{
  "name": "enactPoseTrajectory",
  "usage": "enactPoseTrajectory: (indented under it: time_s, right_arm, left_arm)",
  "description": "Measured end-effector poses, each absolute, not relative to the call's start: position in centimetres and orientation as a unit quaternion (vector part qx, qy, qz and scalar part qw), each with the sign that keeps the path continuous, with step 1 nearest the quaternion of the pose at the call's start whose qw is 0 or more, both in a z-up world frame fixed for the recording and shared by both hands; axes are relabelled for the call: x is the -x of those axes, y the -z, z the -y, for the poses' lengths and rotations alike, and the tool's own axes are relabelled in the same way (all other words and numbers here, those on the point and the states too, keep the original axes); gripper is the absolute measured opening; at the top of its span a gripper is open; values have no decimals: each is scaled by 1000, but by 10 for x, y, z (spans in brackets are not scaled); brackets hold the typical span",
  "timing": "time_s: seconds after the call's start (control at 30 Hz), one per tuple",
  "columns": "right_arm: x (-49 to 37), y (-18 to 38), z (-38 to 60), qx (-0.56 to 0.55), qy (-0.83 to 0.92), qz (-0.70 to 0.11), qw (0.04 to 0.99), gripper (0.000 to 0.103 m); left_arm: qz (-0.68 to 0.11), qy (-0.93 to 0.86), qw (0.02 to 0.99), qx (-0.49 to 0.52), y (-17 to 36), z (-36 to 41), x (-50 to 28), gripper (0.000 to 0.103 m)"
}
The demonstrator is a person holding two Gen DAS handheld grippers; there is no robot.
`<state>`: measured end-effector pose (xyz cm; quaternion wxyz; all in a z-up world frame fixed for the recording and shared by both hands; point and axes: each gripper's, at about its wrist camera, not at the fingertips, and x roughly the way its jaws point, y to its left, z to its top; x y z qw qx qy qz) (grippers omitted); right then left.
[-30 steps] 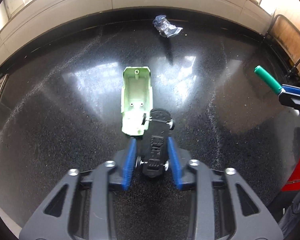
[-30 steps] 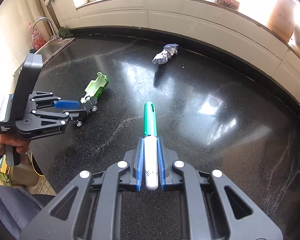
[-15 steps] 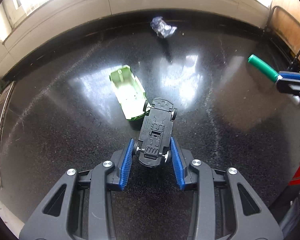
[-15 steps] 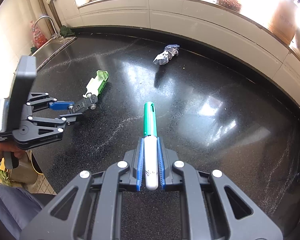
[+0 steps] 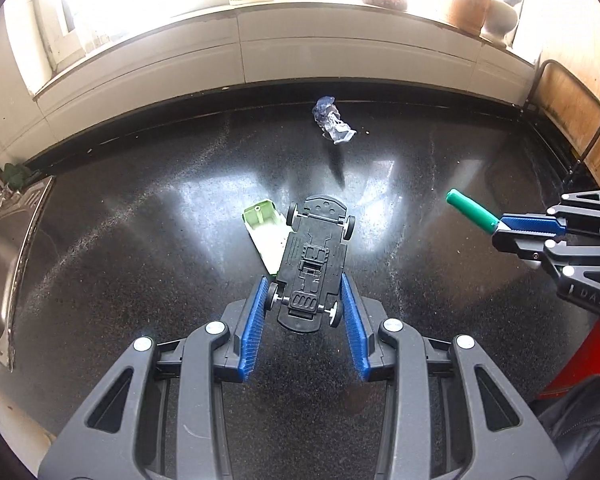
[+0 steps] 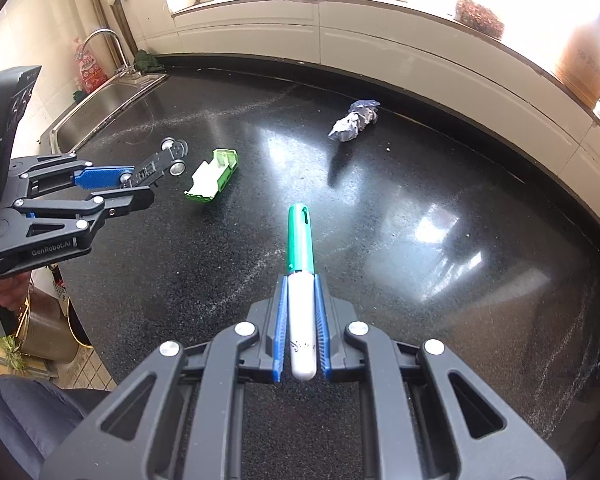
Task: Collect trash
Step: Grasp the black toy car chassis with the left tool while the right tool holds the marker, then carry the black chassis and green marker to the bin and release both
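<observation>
Wrapper [image 5: 334, 125] beyond green shell [image 5: 265, 232].

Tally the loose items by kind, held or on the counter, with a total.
Black toy car chassis (held, left gripper): 1
Green toy car shell: 1
Green-capped marker (held, right gripper): 1
Crumpled wrapper: 1
Total: 4

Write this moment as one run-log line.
left tool: holds toy car chassis, lifted | right tool: holds marker | counter: green shell, crumpled wrapper
</observation>
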<state>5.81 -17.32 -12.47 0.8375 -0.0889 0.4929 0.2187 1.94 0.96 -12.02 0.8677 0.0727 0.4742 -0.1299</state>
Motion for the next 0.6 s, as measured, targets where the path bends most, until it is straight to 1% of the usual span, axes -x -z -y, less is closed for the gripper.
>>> enactPoseTrajectory:
  time_s: [0.2, 0.3, 0.6]
  right_arm:
    - [-62, 119, 143, 104, -248, -487, 831, 14]
    - [-65, 113, 113, 118, -277, -480, 824, 14]
    - [-52, 104, -34, 181, -418, -453, 766, 14]
  left_arm:
    - [-470, 102, 875, -56, 112, -34, -8, 36]
    - [-467, 71, 881, -41, 108, -61, 6, 36]
    - [-462, -74, 884, 21, 104, -176, 79, 36]
